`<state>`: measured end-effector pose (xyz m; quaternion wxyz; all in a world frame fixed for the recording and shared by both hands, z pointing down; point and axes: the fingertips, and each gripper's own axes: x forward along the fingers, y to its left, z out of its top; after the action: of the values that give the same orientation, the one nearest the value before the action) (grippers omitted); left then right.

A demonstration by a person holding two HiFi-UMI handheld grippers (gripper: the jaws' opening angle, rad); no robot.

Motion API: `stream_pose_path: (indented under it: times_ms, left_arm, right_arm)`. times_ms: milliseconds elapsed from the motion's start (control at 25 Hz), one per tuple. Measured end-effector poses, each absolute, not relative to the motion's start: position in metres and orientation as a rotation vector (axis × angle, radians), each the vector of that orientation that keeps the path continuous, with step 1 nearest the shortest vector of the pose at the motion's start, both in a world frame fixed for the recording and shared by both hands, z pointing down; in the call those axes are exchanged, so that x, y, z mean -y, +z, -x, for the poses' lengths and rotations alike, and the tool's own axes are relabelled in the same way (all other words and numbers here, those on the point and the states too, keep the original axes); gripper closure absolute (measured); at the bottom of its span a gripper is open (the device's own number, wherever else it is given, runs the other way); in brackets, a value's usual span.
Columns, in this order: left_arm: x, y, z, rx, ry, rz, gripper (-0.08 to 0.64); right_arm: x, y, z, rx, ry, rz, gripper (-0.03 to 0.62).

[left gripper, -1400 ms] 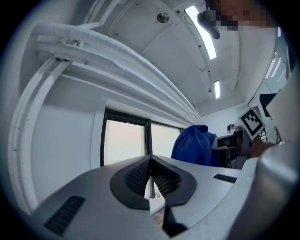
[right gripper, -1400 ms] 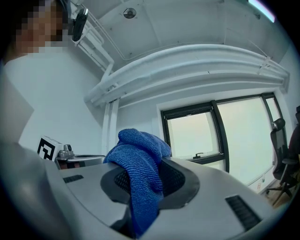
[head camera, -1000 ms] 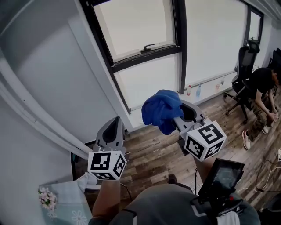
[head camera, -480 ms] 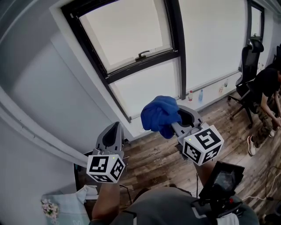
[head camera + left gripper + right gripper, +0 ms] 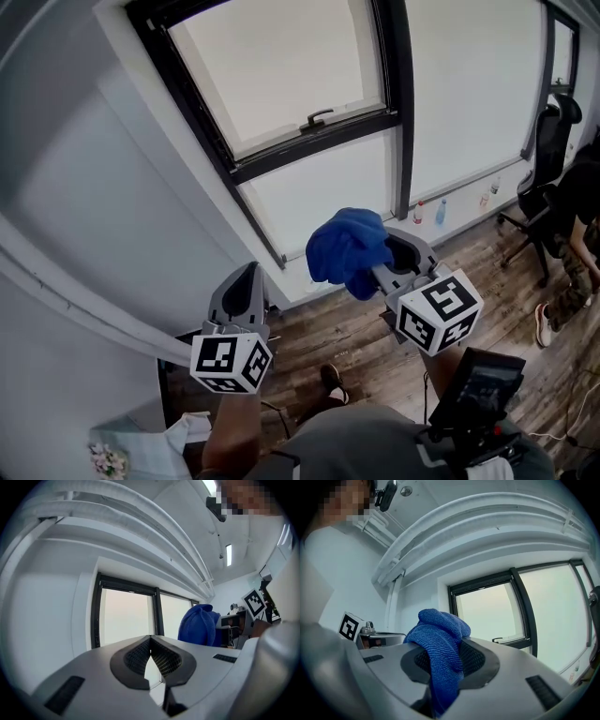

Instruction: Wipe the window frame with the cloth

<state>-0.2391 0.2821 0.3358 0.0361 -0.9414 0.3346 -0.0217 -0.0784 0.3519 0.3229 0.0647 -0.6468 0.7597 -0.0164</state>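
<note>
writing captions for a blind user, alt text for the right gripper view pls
The right gripper has its jaws shut on a blue cloth that bunches up above them. Beyond stands a black window frame with a handle, set in a white wall.

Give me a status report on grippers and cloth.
Right gripper shut on blue cloth. Left gripper shut, empty. Window frame ahead, cloth off it. Nothing in the way.

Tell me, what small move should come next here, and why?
Probably carry the right gripper forward until the blue cloth meets the black window frame. The cloth is clamped in its jaws but hangs in the air short of the frame, so no wiping can start.
</note>
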Motion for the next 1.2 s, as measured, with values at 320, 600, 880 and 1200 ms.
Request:
stream_pose_path:
  times_ms: [320, 600, 880, 1200]
  left_arm:
    - [-0.168, 0.314, 0.243, -1.008, -0.009, 2.871, 0.551]
    - [-0.061, 0.31, 0.251, -0.99, -0.005, 2.892, 0.552]
    - [0.021, 0.319, 0.236, -0.893, 0.019, 2.969, 0.552]
    - [0.011, 0.323, 0.239, -0.956, 0.041, 2.882, 0.552]
  right_arm:
    - [-0.237, 0.3, 0.084, -2.307, -0.018, 1.978, 0.497]
    - [-0.133, 0.296, 0.085, -2.247, -0.095, 2.013, 0.497]
    - [-0.039, 0.305, 0.084, -2.264, -0.144, 2.1, 0.497]
    - [-0.038, 0.312, 0.085, -2.304, -0.059, 1.983, 0.497]
